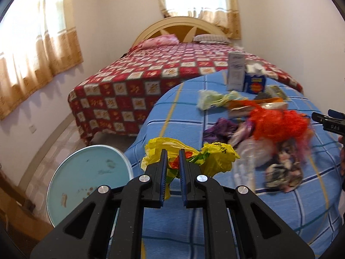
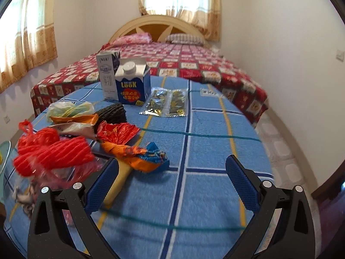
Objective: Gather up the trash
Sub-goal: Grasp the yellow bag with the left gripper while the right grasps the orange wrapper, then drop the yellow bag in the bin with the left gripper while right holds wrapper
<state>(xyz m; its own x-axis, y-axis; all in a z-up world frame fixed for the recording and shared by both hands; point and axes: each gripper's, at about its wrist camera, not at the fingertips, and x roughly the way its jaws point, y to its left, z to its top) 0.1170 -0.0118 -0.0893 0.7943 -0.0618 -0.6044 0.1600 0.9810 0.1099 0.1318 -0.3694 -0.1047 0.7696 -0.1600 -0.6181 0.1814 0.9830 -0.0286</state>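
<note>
My left gripper (image 1: 173,153) is shut on a crumpled yellow plastic bag (image 1: 217,155), held above the near left edge of the blue checked table cover (image 1: 176,120). A pale blue bin (image 1: 86,177) stands below to the left. Trash lies in a heap to the right: a red plastic bag (image 1: 278,123), purple wrappers (image 1: 220,127), a pale green bag (image 1: 215,99). In the right wrist view my right gripper (image 2: 170,166) is open over the cover, with nothing between its fingers. An orange and blue wrapper (image 2: 142,155) lies just ahead of its left finger. The red bag (image 2: 51,153) is at the left.
A blue milk carton (image 2: 132,86) and a white carton (image 2: 106,73) stand at the back of the table. Two foil sachets (image 2: 168,103) and a dark foam net (image 2: 112,113) lie nearby. A bed with a red checked cover (image 2: 194,64) is behind. Tiled floor (image 2: 280,142) runs along the right.
</note>
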